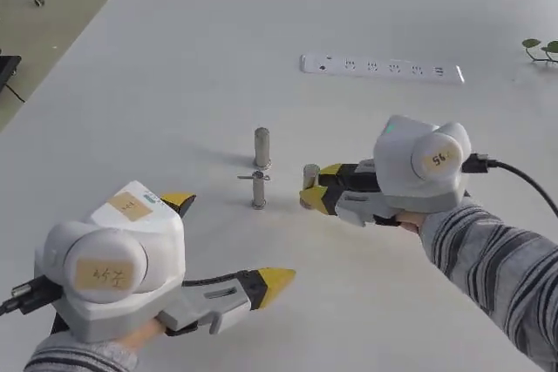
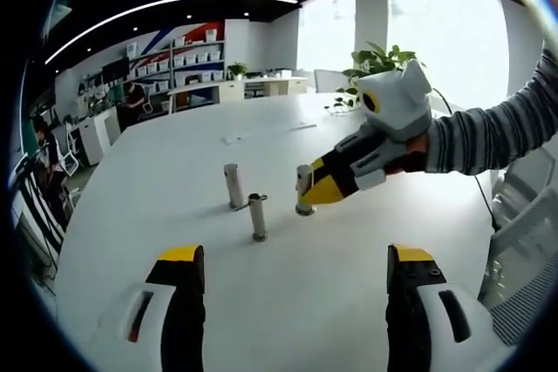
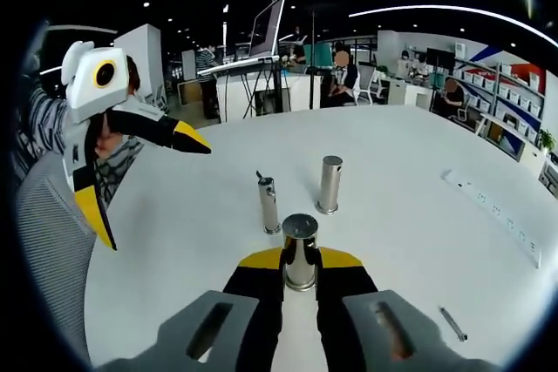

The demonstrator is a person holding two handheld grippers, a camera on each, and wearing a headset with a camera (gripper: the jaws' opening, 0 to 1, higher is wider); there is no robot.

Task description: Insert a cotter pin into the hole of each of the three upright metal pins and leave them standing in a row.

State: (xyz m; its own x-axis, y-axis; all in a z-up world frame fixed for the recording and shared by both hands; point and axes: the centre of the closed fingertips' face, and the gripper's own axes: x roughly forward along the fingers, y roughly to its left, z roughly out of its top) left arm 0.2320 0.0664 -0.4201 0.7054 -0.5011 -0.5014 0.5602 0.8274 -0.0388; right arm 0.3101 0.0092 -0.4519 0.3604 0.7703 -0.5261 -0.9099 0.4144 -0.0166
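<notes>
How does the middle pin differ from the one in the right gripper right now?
The middle pin carries a cotter pin through its top and stands free. The gripped pin shows no cotter pin and sits clamped between the fingers of the right gripper. Both are upright silver cylinders on the table.

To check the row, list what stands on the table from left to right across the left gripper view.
bare pin → pin with cotter pin → gripped pin, held by the right gripper → striped sleeve
</notes>
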